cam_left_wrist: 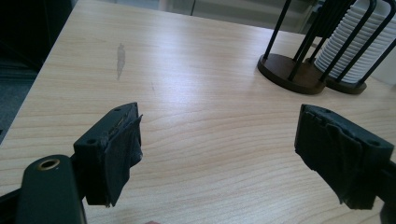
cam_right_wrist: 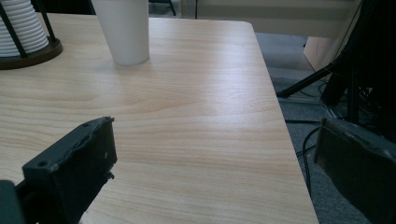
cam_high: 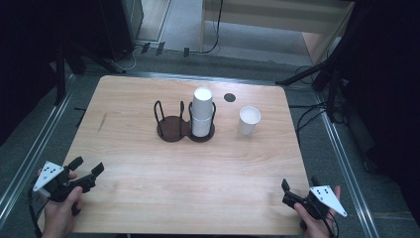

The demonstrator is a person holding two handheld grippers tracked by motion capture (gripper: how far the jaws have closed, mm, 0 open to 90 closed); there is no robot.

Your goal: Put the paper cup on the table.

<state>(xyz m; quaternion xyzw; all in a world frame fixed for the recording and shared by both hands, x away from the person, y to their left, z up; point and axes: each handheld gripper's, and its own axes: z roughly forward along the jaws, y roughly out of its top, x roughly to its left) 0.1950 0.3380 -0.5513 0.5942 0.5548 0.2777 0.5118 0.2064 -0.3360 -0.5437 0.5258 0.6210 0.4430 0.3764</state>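
1. Left gripper [cam_high: 88, 171], lower left of the high view: jaws spread, nothing between them. Held in a hand [cam_high: 59, 210] at the near left table corner. In the left gripper view it [cam_left_wrist: 217, 154] looks over bare wood toward the rack.
2. Right gripper [cam_high: 289, 192], lower right of the high view: jaws spread wide, empty. In the right gripper view it [cam_right_wrist: 212, 175] has its right jaw hanging past the table edge, over the floor.
3. Both sit well apart from the cups, at the near corners. Looks like a rest or start pose, nothing grasped yet.
4. Table [cam_high: 148, 198]: light wood, bare between grippers and cups, faint smear at left [cam_left_wrist: 120, 58].
5. Loose cup [cam_high: 248, 120], right of centre in the high view: white, upright, mouth up, alone on the wood, just right of the rack and not touching it. Upper left of the right gripper view [cam_right_wrist: 123, 30]. It sits on the right gripper's side, so probably that one's pick.
6. Rack [cam_high: 185, 126], centre of the high view: dark twin-base holder with wire uprights. Left bay [cam_high: 169, 128] empty. Right bay holds a cup stack [cam_high: 202, 111], white, rising above the wires. The uprights keep the stack from tipping. Ribbed rims show at upper right of the left gripper view [cam_left_wrist: 355, 44].
7. Small dark disc [cam_high: 229, 97] behind the cups, upper centre; cannot tell what it is.
8. Judgement: the loose cup likely goes onto the stack or into the empty bay; no reach started.
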